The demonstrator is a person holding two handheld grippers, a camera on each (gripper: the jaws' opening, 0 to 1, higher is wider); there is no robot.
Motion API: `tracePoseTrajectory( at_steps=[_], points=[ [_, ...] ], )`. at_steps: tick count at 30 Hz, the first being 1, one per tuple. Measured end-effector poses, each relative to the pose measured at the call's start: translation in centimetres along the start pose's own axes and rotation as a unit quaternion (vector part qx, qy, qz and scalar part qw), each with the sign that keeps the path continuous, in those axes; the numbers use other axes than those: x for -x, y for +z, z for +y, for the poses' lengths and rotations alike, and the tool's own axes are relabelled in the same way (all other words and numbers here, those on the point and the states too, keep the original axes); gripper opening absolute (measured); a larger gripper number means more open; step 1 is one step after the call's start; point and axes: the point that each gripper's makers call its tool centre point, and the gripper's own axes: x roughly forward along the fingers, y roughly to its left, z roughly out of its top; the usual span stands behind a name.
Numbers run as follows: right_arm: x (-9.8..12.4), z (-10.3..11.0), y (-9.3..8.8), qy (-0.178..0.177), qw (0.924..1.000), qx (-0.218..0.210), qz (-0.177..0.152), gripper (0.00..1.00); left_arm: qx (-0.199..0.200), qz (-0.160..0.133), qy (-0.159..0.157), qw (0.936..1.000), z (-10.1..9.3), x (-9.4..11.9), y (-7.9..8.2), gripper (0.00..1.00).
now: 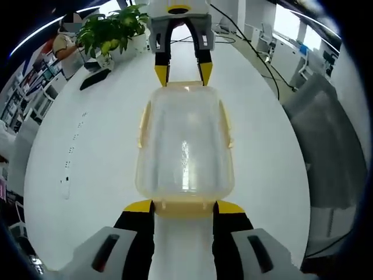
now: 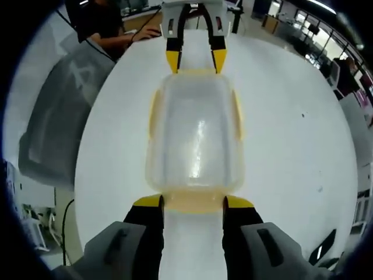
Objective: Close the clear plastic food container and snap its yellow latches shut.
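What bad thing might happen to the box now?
The clear container sits on a smooth white table with the left gripper and right gripper at opposite end latches. Uneven pushing might slide or tip it. The yellow side latches look unsnapped, so the lid may pop up.

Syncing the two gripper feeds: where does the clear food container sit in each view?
Left gripper view: clear container at centre, left gripper at its near end latch.
Right gripper view: container at centre, right gripper at its near end latch.
Shared landmark: white table, with the opposite gripper at the container's far end.
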Motion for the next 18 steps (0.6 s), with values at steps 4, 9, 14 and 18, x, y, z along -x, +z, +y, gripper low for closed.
tracePoseTrajectory(
  at_steps=[4,9,14,18],
  points=[
    [-0.07,-0.13,0.02,-0.001,1.0,0.002,-0.001,0.35,0.005,-0.001,-0.001,1.0,-0.05,-0.06,-0.08,0.32],
    [-0.1,-0.19,-0.04,0.003,1.0,0.0,-0.001,0.35,0.007,-0.003,-0.002,1.0,-0.04,-0.06,-0.06,0.32],
    [-0.16,-0.28,-0.03,0.005,1.0,-0.001,-0.003,0.35,0.009,-0.002,-0.003,1.0,-0.06,-0.08,-0.13,0.32],
    [-0.28,-0.25,-0.09,0.007,0.9999,-0.007,-0.005,0.36,0.011,-0.003,-0.004,0.9999,-0.08,-0.14,-0.2,0.33]
  ],
)
